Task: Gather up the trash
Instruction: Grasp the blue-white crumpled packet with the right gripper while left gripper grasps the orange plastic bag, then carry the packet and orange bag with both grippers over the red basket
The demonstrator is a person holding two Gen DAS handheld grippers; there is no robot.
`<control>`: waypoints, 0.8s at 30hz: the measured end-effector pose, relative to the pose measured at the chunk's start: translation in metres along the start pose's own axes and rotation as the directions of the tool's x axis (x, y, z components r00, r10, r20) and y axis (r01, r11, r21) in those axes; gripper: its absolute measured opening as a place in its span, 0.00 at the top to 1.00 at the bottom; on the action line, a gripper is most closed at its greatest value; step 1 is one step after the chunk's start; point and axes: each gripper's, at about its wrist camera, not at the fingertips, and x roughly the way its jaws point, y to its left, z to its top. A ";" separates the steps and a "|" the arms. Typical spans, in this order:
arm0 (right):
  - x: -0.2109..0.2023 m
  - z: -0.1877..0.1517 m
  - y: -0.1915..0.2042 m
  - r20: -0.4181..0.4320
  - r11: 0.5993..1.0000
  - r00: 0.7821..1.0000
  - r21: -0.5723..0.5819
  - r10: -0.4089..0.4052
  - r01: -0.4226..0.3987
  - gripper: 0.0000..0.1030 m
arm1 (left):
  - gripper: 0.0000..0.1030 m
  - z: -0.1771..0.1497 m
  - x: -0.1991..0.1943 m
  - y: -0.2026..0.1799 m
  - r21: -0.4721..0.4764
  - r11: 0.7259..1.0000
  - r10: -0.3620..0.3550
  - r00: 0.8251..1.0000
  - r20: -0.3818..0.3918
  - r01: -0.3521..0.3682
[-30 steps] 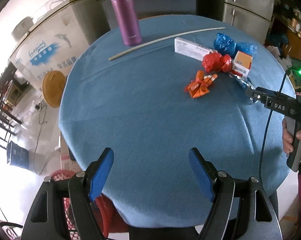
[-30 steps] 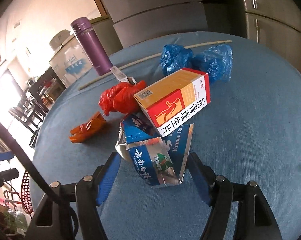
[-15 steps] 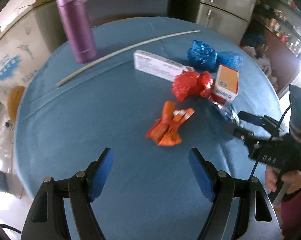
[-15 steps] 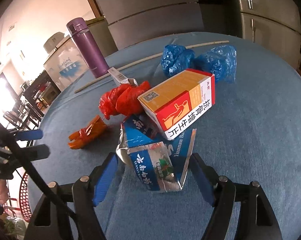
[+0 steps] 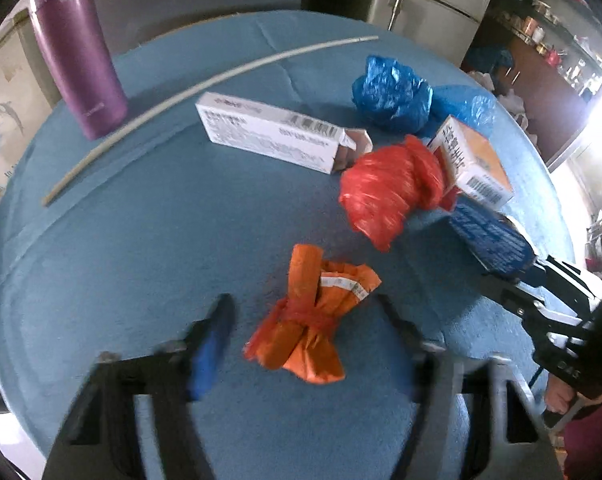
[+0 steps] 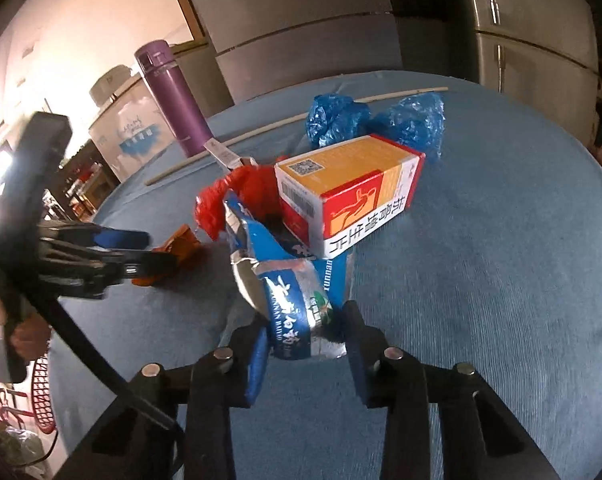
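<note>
An orange wrapper bundle point(image 5: 301, 320) lies on the blue tablecloth point(image 5: 141, 240). My left gripper point(image 5: 305, 308) points down over it, a blurred finger on each side. Its jaws are closing with the bundle between them, and the pads stand apart from it. My right gripper point(image 6: 305, 354) is closing and presses on a crumpled blue foil wrapper point(image 6: 293, 308), which the left wrist view shows as the blue wrapper point(image 5: 489, 240) at the right. Behind it lie a red plastic bag point(image 5: 389, 192) and an orange and red box point(image 6: 349, 196).
Two blue plastic bags point(image 5: 393, 92), a long white box point(image 5: 277, 136), a thin pale stick point(image 5: 181, 92) and a tall purple flask point(image 5: 81, 60) sit farther back on the round table. A red basket point(image 6: 41, 392) stands on the floor at left. Cabinets stand behind.
My left gripper has moved across and down to straddle the orange bundle, and its jaws have narrowed. My right gripper has closed on the blue foil wrapper and squeezed it.
</note>
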 end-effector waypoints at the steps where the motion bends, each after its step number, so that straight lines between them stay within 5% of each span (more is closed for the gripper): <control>1: -0.002 -0.001 -0.003 0.004 1.000 1.000 0.012 0.005 -0.005 0.65 | 0.57 0.000 0.003 0.000 -0.006 1.000 -0.008 1.000 -0.010 0.008; 3: -0.005 -0.003 -0.007 0.010 0.999 1.000 0.035 0.017 -0.017 0.65 | 0.64 -0.003 0.003 0.000 -0.005 1.000 -0.006 1.000 0.006 0.006; 14: -0.024 -0.017 -0.004 0.039 0.970 0.983 0.162 0.179 -0.183 0.65 | 0.66 -0.034 -0.023 0.015 -0.118 0.993 0.030 0.997 0.068 -0.022; 24: -0.039 -0.028 0.037 0.043 0.934 0.952 0.189 0.302 -0.304 0.65 | 0.66 -0.096 -0.107 0.005 -0.190 0.973 0.163 0.972 0.167 -0.131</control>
